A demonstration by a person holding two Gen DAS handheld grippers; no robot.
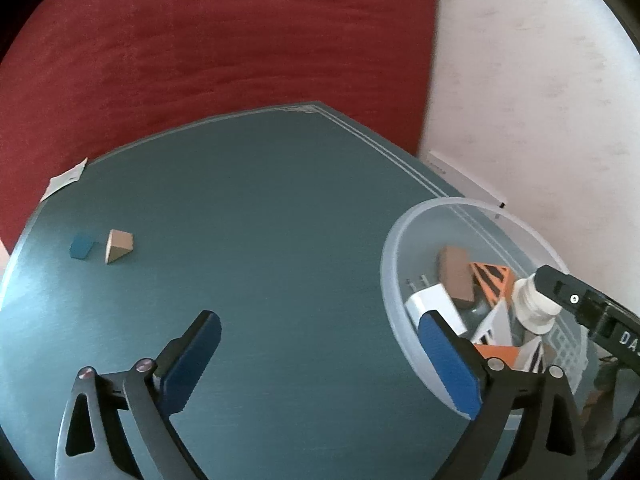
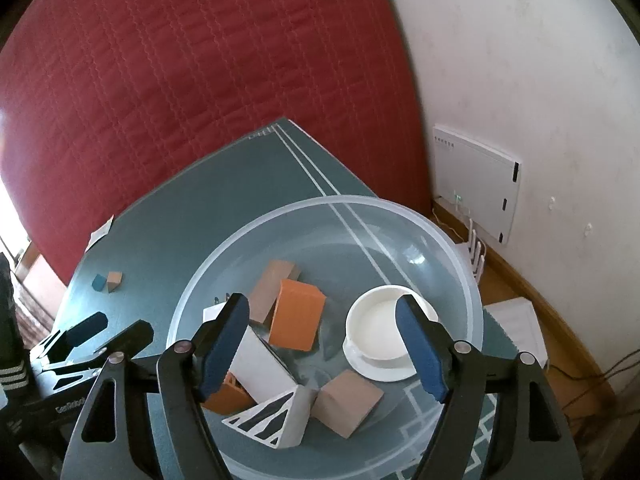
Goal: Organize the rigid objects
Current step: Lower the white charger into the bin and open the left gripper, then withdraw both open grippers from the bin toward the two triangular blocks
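only two pieces lie outside the clear bowl (image 2: 460, 264): a blue block (image 1: 81, 245) and a tan wedge (image 1: 118, 245), just beside each other, ahead-left of the left gripper (image 1: 320, 360), jaws apart, empty, nearer. right gripper (image 2: 328, 344) hangs open over the bowl.

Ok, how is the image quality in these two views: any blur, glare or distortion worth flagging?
Left wrist view: soft overall, the wooden wedge and blue block slightly blurred, a pale sheen on the table at left. Right wrist view: sharper, a small highlight on the clear bowl, blown-out brightness at the left edge. Both: strong fisheye bending, dark corners.
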